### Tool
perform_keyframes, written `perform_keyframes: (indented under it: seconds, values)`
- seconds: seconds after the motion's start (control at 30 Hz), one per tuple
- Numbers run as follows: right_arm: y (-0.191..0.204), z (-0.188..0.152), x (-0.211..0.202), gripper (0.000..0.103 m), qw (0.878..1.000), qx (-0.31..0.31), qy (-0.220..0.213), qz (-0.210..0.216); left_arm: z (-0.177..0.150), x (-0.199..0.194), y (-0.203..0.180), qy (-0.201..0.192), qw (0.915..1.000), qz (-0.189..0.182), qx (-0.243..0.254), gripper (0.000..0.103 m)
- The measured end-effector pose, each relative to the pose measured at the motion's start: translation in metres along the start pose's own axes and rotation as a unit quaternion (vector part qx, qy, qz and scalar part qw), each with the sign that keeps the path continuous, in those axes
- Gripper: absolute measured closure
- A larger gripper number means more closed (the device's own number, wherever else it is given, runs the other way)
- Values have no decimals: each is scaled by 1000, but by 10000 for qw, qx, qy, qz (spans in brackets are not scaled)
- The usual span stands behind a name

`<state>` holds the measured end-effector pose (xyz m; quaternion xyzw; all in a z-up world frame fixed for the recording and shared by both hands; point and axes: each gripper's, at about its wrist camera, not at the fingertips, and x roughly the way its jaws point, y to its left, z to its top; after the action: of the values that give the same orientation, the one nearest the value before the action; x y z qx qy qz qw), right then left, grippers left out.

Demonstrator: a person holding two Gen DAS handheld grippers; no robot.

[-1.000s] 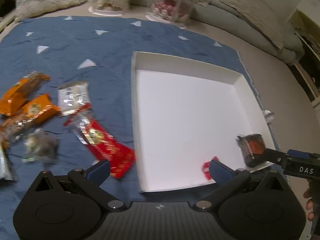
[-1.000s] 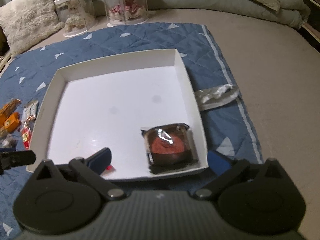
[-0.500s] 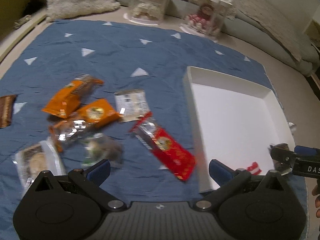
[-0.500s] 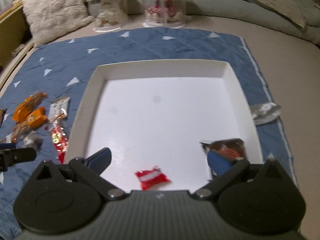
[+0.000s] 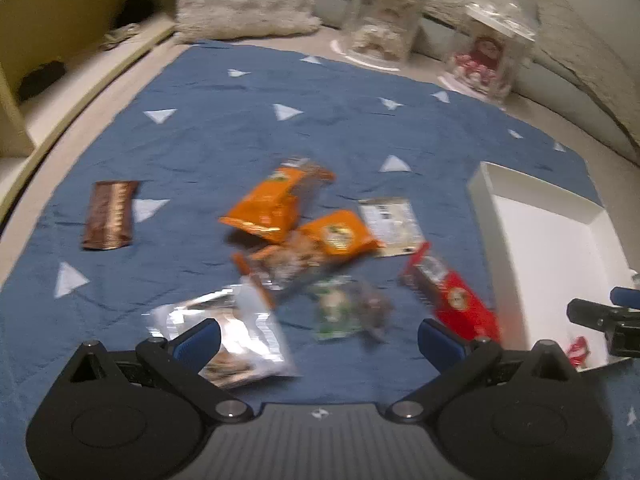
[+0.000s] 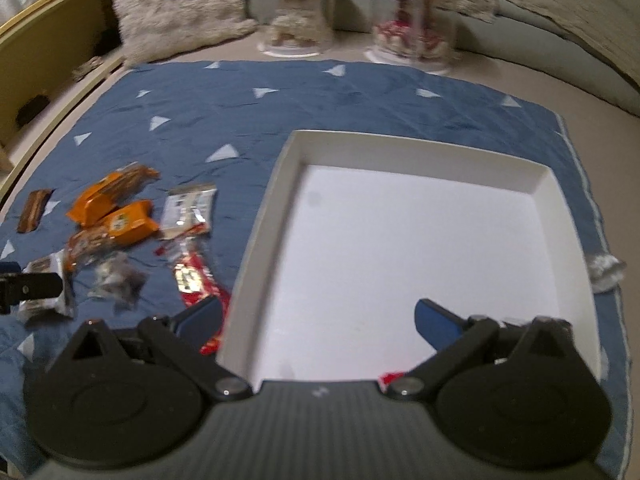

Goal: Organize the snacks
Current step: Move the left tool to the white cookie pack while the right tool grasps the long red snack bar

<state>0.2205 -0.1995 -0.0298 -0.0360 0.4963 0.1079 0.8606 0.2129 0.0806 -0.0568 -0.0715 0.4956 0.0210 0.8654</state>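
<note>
White tray (image 6: 420, 264) holds just one small red sweet (image 5: 578, 350) at its near edge, while my left gripper (image 5: 318, 338) and right gripper (image 6: 318, 320), both spread empty, leave the snack pile (image 5: 304, 240) left of the tray unsorted.

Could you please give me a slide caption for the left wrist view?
Open left gripper above loose snack packets on a blue quilt, white tray alongside.

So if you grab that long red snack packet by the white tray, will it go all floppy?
Probably a little. The red snack packet lies flat on the blue quilt, so it looks thin and light. Its shiny wrapper may be slippery and crinkle. The crimped end would likely bend first.
</note>
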Motion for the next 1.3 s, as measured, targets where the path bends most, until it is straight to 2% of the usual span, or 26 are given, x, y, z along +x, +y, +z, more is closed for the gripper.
perform_keyframes:
  seconds: [0.13,0.4,0.53,0.67,0.77,0.83,0.97,1.3]
  values:
    - [23,8,8,0,9997,-156,-8,172,0,-1,22,-16,9999,122,-81,0]
    - [68,24,26,0,9972,-663,-94,320,0,14,54,154,9979,315,-545,0]
    - [83,28,41,0,9938,-989,67,501,0,28,64,358,9936,267,-1040,0]
    - [98,28,54,8,9875,-1465,151,559,-4,45,70,588,9853,301,-1575,0]
    - [110,26,62,13,9819,-1799,247,543,-4,53,69,697,9811,358,-1771,0]
    - [116,25,69,17,9779,-1998,366,493,-3,58,67,736,9808,413,-1759,0]
    - [118,23,82,23,9733,-2208,525,359,-1,67,57,800,9844,664,-1417,0]
    - [114,21,105,42,9660,-2415,843,386,3,70,60,717,9807,660,-1694,1]
